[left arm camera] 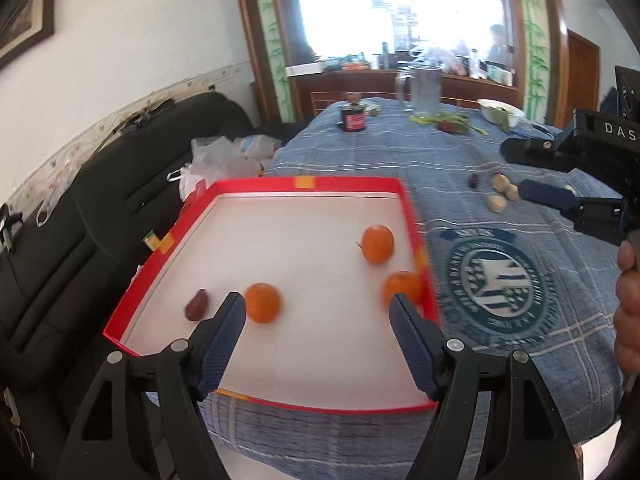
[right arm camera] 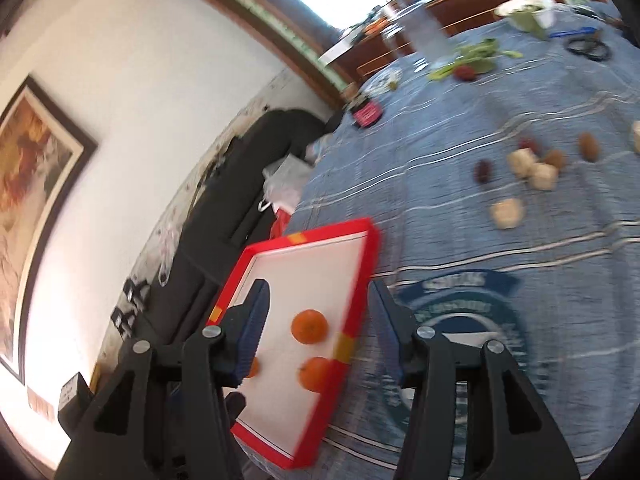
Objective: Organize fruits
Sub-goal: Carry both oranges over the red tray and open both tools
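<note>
A red tray point(left arm camera: 304, 184) with a white floor lies on the blue cloth and holds three oranges point(left arm camera: 377, 244) point(left arm camera: 262, 303) point(left arm camera: 404, 286) and a dark red date point(left arm camera: 197, 305). My left gripper point(left arm camera: 318, 300) hovers open over the tray's near half, its pads pressing on nothing. One orange lies just inside its left finger. My right gripper point(right arm camera: 317, 286) is open and empty above the tray's right rim point(right arm camera: 372, 240); the left wrist view shows it at the right point(left arm camera: 512, 170). Pale fruit pieces point(right arm camera: 507, 212), a date point(right arm camera: 483, 170) and brown fruits point(right arm camera: 589, 146) lie loose on the cloth.
At the table's far end stand a glass jug point(left arm camera: 424, 88), a dark jar point(left arm camera: 353, 118), a white bowl point(left arm camera: 500, 110) and some greens point(right arm camera: 476, 58). Scissors point(right arm camera: 588, 48) lie nearby. A black sofa point(left arm camera: 80, 220) with plastic bags runs along the left. A person's hand point(left arm camera: 628, 300) shows at the right edge.
</note>
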Demonstrator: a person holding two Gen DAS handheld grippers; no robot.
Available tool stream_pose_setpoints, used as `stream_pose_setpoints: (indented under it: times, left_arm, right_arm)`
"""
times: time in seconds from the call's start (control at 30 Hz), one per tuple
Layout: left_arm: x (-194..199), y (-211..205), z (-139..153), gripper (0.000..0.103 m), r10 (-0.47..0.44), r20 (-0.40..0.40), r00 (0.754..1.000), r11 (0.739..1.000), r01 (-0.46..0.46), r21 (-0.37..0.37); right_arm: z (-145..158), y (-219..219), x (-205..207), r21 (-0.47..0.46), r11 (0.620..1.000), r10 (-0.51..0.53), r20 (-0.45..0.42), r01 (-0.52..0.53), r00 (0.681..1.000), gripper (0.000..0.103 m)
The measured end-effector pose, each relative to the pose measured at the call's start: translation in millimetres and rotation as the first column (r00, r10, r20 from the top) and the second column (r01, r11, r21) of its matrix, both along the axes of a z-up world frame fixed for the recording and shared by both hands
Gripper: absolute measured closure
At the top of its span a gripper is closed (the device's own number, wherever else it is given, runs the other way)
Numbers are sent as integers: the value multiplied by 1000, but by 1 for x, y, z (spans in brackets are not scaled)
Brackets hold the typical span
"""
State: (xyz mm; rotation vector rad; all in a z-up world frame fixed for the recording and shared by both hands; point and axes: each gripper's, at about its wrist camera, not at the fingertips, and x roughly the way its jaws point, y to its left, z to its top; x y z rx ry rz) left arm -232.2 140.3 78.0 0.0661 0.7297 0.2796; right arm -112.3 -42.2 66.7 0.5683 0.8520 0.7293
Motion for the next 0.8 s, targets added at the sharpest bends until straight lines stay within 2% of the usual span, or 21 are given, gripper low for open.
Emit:
stream_pose_setpoints:
  times: [0.23,0.5,0.63,0.8]
  left_arm:
    - [6,-41,-5,26,-93,-33,995,995,94,34]
    - [12,-78,-13,26,-162,-76,984,985,166,55]
    - [23,-90,-8,26,-192,-75,978,980,195,29]
    - [53,-109,2,25,-231,-34,972,973,231,13]
  right_arm:
    - [-11,-90,1,45,989,-141,-30,142,990,50]
    - [-24,-181,11,91,949,-295,-89,302,951,50]
    - [-27,-209,27,67,933,-345,-119,354,931,50]
    - [-27,-228,49,10,922,-382,-125,387,916,50]
